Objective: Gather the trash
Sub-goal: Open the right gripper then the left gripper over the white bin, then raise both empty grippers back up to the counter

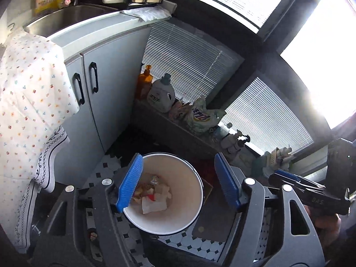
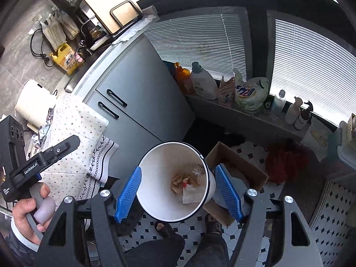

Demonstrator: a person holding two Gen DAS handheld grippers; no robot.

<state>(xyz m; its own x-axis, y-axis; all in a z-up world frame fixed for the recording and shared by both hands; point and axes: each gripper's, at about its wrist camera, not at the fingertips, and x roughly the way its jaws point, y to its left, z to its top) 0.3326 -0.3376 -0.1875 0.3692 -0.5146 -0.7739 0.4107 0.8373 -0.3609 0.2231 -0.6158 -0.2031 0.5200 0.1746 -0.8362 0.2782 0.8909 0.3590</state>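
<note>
A white trash bin (image 1: pixel 178 220) with a dark rim stands on the tiled floor; it also shows in the right wrist view (image 2: pixel 155 198). Crumpled paper, wrappers and a bit of foil (image 1: pixel 153 198) lie in its bottom, seen too in the right wrist view (image 2: pixel 189 184). My left gripper (image 1: pixel 178 184) is open and empty, held above the bin's mouth. My right gripper (image 2: pixel 178 191) is open and empty, also above the bin. More crumpled foil (image 2: pixel 44 122) lies on the table at the left.
A table with a floral cloth (image 2: pixel 73 133) is at the left. Grey sink cabinets (image 2: pixel 142 102) stand behind the bin. A cardboard box (image 2: pixel 235 162) sits on the floor right of the bin. Detergent bottles (image 2: pixel 204 82) line the window ledge. The person's feet (image 2: pixel 164 227) are below.
</note>
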